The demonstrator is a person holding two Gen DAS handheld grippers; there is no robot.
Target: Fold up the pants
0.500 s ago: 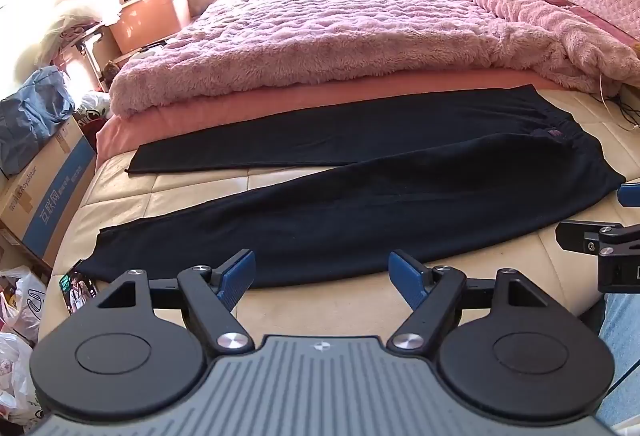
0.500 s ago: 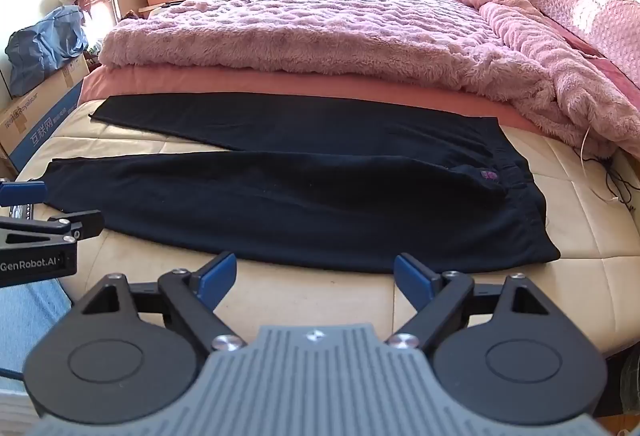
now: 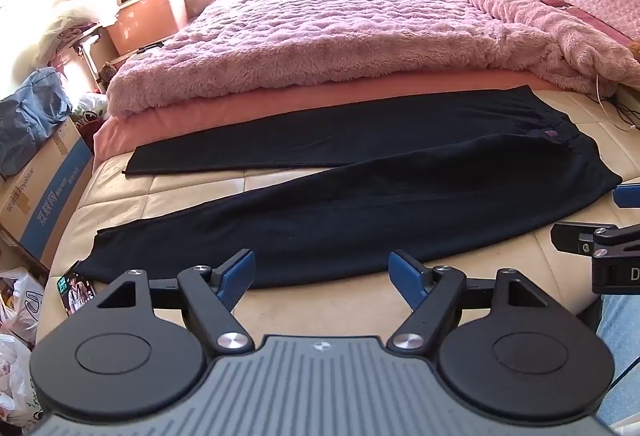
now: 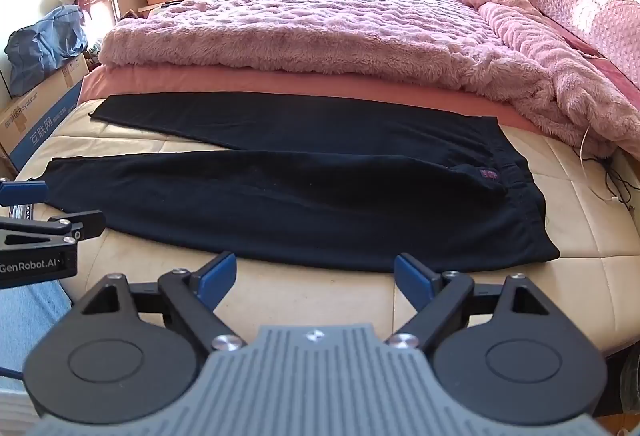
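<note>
Black pants (image 3: 360,204) lie flat on the cream mattress (image 3: 328,300), just beyond both sets of fingers. Legs spread in a narrow V: cuffs off to the left of the left gripper (image 3: 322,278), waistband ahead and right of the right gripper (image 4: 316,278). Fabric dark, matte, soft-looking; small purple tag (image 4: 489,174) at the waistband. Near leg's edge lies just past the fingertips of each gripper; no contact.

Left gripper: blue-padded fingers (image 3: 239,274) spread wide, nothing between. Right gripper: fingers (image 4: 216,276) likewise wide apart, empty.

Writing: "GenRobot.AI" on the left gripper's side in the right wrist view. Cardboard box (image 3: 48,196) far left of the fingers, blue panel with Chinese characters; "Royalstar" readable on it.

Pink fuzzy blanket (image 3: 340,36) beyond the pants.
</note>
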